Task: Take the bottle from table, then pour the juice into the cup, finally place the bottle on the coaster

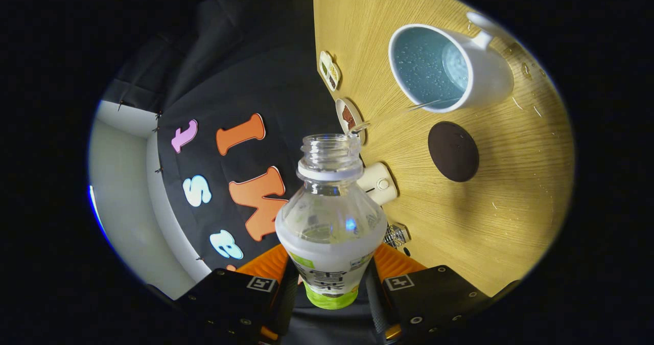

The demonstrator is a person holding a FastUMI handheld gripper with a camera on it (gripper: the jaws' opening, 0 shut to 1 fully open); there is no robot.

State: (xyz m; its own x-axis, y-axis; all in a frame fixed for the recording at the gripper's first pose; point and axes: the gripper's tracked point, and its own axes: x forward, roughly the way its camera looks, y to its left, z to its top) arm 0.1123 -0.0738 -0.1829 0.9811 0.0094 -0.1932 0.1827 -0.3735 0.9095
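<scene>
My gripper [331, 276] is shut on a clear plastic bottle [331, 217] with a white and green label; both fingers press on its lower body. The bottle has no cap, and its open neck points forward, away from the fingers. The whole view is rolled, so the wooden table [511, 207] stands like a wall on the right. A white cup [449, 69] with a blue inside lies beyond the bottle's mouth, with droplets on its inner wall. A thin stream runs from the bottle's mouth toward the cup's rim. A dark round coaster [453, 151] sits on the table between cup and fingers.
Along the table's edge beside the bottle neck stand a small cream device [379, 183], two small dishes or packets [330, 70] [348, 116] and a little metallic object [396, 234]. Drops of liquid dot the table near the cup.
</scene>
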